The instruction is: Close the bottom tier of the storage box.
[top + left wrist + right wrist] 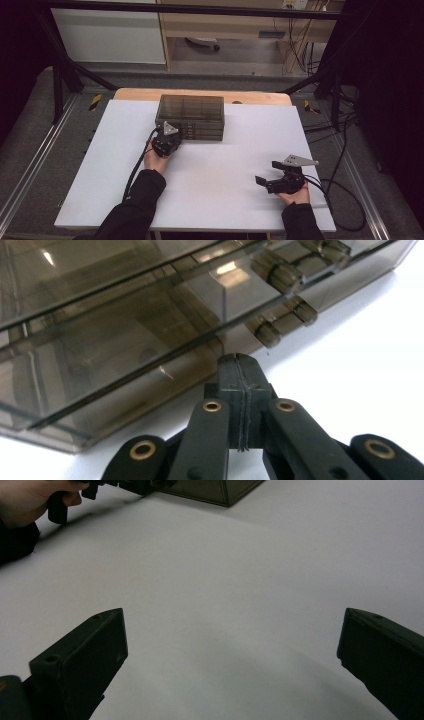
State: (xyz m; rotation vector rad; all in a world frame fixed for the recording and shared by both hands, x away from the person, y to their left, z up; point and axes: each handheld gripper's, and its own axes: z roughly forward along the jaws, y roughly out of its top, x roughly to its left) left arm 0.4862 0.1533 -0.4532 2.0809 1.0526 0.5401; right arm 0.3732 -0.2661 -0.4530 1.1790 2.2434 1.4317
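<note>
- Clearly, your left tool (238, 360) was clamped shut on nothing, its tip at the smoky plastic box (190, 116).
- Your right tool (265, 172) gaped wide and empty over the white surface (215, 165).

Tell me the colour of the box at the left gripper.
Smoky translucent grey-brown box; the left gripper view shows it best.

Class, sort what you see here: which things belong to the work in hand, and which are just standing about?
In the job:
- smoky clear plastic organiser box
- left gripper, jaws shut, tips at the box's front edge
- right gripper, jaws open, over bare table

Just about:
- white table
- wooden cabinet behind
- floor cables
</note>
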